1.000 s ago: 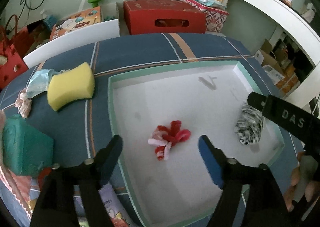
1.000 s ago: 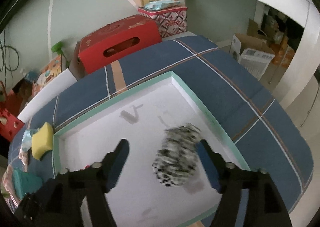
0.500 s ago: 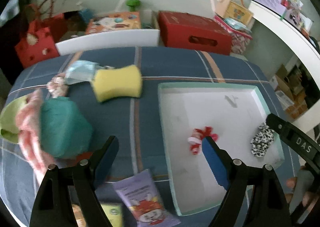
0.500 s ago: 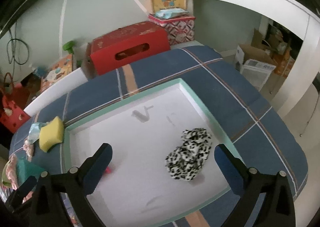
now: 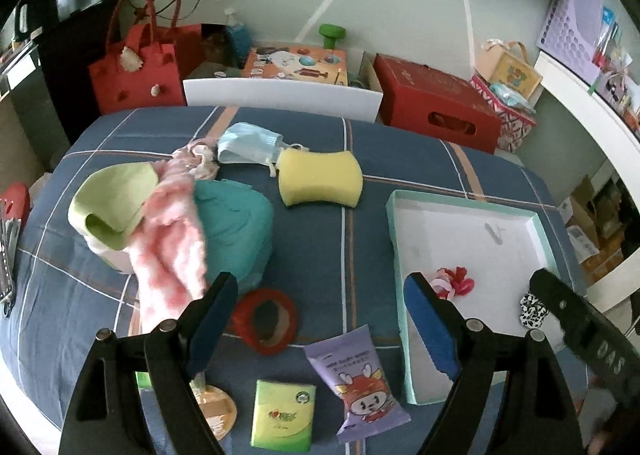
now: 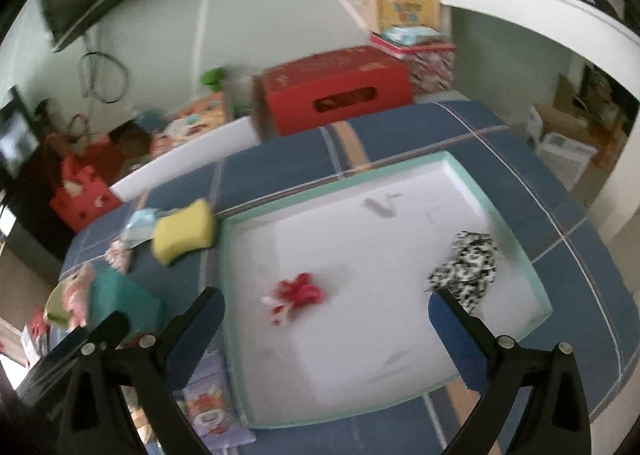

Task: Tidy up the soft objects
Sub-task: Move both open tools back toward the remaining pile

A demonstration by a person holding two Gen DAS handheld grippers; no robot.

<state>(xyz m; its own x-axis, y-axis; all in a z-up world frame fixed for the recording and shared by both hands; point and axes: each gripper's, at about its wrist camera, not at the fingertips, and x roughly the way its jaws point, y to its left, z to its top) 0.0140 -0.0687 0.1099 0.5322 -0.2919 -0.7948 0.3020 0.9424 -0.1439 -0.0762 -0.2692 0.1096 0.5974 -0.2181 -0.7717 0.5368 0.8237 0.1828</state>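
Observation:
A white tray with a mint rim (image 5: 472,205) (image 6: 516,239) lies on the blue plaid table and holds a red and pink scrunchie (image 5: 454,282) (image 6: 298,293) and a black and white spotted scrunchie (image 5: 532,309) (image 6: 468,269). Left of the tray lie a yellow sponge (image 5: 320,177) (image 6: 182,233), a blue face mask (image 5: 248,143), a teal cloth (image 5: 236,229), a pink fluffy cloth (image 5: 172,239) and a green cloth (image 5: 114,203). My left gripper (image 5: 316,327) is open and empty above the table's near part. My right gripper (image 6: 326,331) is open and empty above the tray.
A red tape roll (image 5: 266,319), a purple snack packet (image 5: 356,377) and a green tissue pack (image 5: 282,413) lie near the front. A red box (image 5: 436,105), a red bag (image 5: 136,73) and a white bin (image 5: 280,97) stand behind the table.
My left gripper has drawn back and swung left, from over the tray to over the table's left items. My right gripper has let go of the spotted scrunchie and pulled back.

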